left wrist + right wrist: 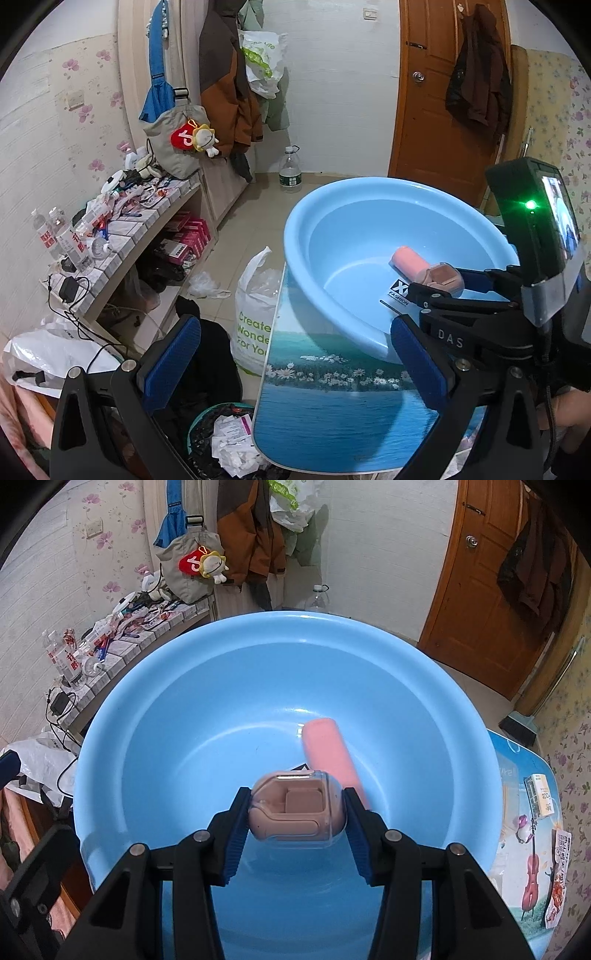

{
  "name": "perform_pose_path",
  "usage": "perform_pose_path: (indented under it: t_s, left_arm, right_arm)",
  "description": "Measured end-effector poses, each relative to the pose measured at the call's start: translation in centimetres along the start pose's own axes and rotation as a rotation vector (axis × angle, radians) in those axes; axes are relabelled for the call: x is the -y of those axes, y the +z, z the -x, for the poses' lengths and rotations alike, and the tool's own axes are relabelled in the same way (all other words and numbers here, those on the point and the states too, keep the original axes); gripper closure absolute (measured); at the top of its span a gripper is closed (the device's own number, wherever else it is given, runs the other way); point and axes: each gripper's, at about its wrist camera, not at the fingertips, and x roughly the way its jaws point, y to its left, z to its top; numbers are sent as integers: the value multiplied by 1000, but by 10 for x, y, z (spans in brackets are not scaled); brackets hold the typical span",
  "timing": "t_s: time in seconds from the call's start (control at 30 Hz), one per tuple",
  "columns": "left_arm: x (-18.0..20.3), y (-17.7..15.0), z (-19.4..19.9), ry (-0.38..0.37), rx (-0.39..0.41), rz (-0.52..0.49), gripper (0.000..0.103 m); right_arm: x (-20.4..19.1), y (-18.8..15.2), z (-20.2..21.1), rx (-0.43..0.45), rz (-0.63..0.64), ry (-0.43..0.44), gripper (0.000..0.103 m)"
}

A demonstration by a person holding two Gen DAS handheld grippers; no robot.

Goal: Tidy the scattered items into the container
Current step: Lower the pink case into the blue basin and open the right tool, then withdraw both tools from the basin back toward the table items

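Note:
A light blue basin stands on the printed table; it also shows in the left wrist view. A pink cylinder lies inside it, seen too in the left wrist view. My right gripper is shut on a pink earbud case in a clear cover and holds it above the basin's inside. The left wrist view shows that case between the right gripper's fingers. My left gripper is open and empty, at the table's left edge, short of the basin.
The table has a sea-and-flowers print. A small card box and a packet lie on it right of the basin. On the floor to the left are a white shopping bag, a bin with papers and a cluttered shelf.

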Motion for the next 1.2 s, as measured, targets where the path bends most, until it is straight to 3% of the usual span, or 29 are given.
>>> perform_pose_path:
  t_s: [0.17, 0.27, 0.67, 0.83, 0.9, 0.97, 1.2]
  left_arm:
    - [1, 1, 0, 0, 0, 0, 0]
    - [0, 0, 2, -2, -1, 7, 0]
    - [-1, 3, 9, 1, 10, 12, 0]
    - [6, 6, 20, -12, 31, 13, 0]
    - [12, 7, 26, -18, 43, 9, 0]
    - [20, 8, 32, -22, 54, 1, 0]
    - [47, 10, 59, -35, 104, -23, 0]
  right_arm:
    - [-1, 0, 1, -3, 1, -4, 52]
    - [0, 1, 4, 6, 8, -15, 46]
    - [13, 2, 28, 45, -3, -5, 45]
    - [15, -3, 62, 128, -8, -7, 45]
    - [23, 0, 71, 164, -17, -14, 31]
    - [36, -15, 98, 222, -42, -17, 25]
    - [77, -36, 179, 316, -108, -43, 25]
